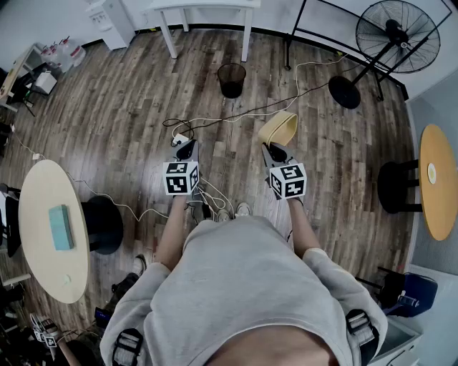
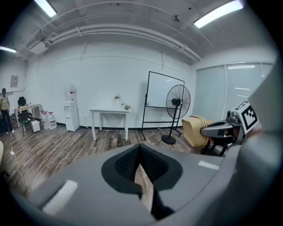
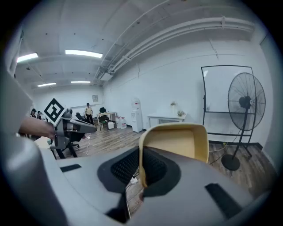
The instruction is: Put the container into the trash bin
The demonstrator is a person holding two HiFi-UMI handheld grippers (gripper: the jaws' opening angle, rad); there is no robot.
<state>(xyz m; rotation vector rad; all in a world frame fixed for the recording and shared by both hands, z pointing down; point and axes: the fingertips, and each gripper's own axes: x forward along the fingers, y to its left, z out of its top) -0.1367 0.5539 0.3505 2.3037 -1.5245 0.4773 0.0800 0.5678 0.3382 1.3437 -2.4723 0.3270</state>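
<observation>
Tan container up in the air in R gripper, well clear of the wood floor. Clamped by one thin side wall, jaws nearly together on it, pads pressing from both sides. Open mouth turned fwd, away from the person.

L gripper level w/ R one and just beside it, apart, not touching. Jaws closed tip to tip, nothing btwn them, only floor showing below.

Black mesh trash bin upright on the floor, ahead of both grippers, close to the legs of a white table at the floor's far edge. Container well apart from bin and not above it. Loose white and black cables across the boards btwn bin and grippers.

Pedestal fan toward the far right corner of the floor. Round tables at the left and right edges; teal box flat on the left one.
</observation>
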